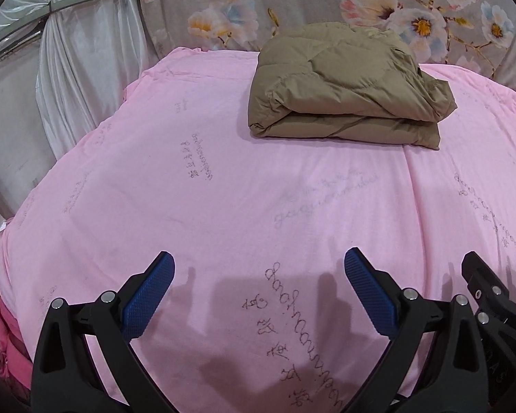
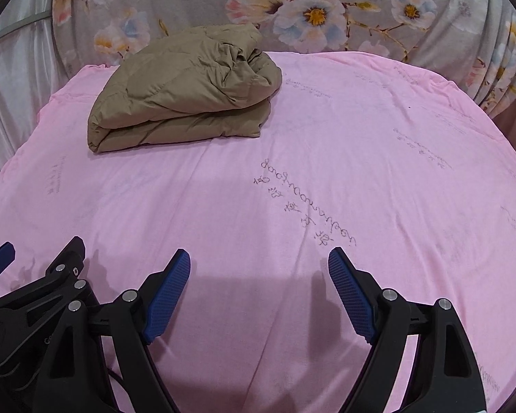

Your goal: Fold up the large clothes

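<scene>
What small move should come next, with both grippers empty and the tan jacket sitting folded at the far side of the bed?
Probably hold both grippers back rather than reach in. The tan jacket already lies folded in a compact bundle on the pink sheet, and the left gripper and right gripper are open, empty and well short of it. At most, I'd press the looser top layer flat.

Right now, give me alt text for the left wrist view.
A folded tan puffer jacket lies at the far side of a pink sheet. The open left gripper hovers empty in the foreground, beside the right gripper; floral fabric hangs behind.
</scene>
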Demonstrator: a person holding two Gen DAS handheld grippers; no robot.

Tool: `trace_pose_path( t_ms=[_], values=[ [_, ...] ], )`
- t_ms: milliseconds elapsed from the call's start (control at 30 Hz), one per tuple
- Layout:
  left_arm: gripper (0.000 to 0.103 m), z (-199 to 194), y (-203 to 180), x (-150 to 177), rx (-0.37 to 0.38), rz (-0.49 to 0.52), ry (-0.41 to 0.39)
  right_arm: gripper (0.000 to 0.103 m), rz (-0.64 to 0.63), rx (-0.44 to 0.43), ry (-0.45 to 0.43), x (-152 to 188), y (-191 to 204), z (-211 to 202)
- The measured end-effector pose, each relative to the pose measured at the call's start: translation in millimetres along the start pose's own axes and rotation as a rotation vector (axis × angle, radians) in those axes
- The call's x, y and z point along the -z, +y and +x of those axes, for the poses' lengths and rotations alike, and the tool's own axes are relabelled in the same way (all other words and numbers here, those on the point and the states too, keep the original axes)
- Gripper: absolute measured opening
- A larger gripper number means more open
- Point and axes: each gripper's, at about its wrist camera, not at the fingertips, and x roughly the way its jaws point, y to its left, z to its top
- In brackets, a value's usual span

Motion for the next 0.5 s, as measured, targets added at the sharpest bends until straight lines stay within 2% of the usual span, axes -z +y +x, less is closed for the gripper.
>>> trace_pose_path(
  t_ms=[400, 500],
  values=[
    [0.096, 3.0, -1.5, 0.0, -0.009, 0.003, 0.01, 0.082, 0.004, 0.01, 0.014, -1.6, -1.3, 3.4],
    [0.096, 4.3, -0.1, -0.2, -0.008, -0.003, 0.014, 0.086, 0.008, 0.042, 0.015, -1.5, 1.5, 3.5]
  ],
)
